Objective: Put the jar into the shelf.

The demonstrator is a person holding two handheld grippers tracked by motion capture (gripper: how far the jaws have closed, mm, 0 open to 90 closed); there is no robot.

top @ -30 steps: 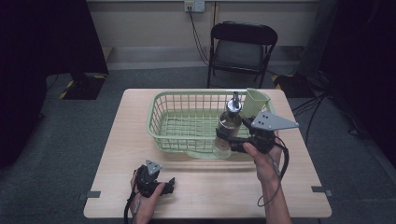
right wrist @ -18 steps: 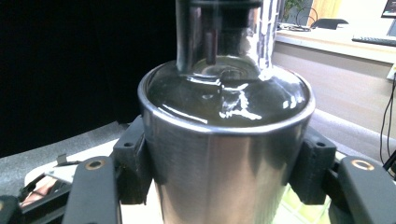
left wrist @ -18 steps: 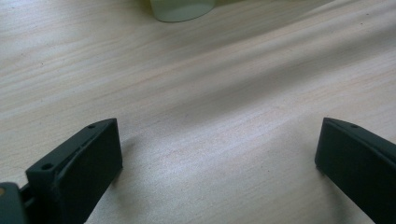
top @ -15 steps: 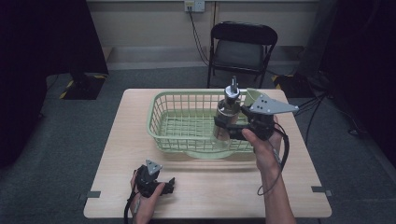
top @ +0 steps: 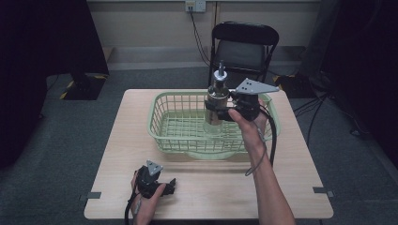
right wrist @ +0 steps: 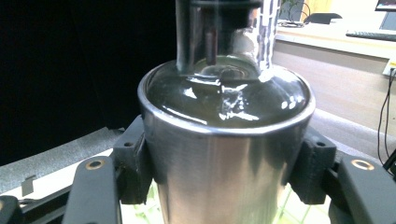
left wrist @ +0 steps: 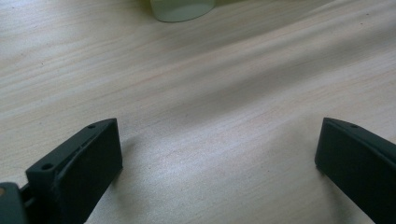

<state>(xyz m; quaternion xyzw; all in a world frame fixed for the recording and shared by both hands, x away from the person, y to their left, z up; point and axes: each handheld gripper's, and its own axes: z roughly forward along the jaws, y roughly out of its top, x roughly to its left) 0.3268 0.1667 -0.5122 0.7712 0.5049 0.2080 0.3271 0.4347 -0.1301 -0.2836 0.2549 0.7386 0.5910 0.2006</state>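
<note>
Item: steel-and-glass pump dispenser bottle (top: 217, 104), pinched upright by right tongs (top: 220, 112), centre frame above pale-green wire basket (top: 162, 126). Lower level, clearing rim. Left tongs (top: 170, 183) spread, idle on wooden counter (top: 300, 159).

left gripper (top: 172, 183): low, jaws wide apart | right gripper (top: 212, 114): raised, jaws clamped

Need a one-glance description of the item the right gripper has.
On the wooden table stands a green wire basket. Above its right half, the right gripper clamps an upright dispenser bottle: shiny steel upper body, clear base, narrow pump top. It is the scene's sole metal bottle.
</note>
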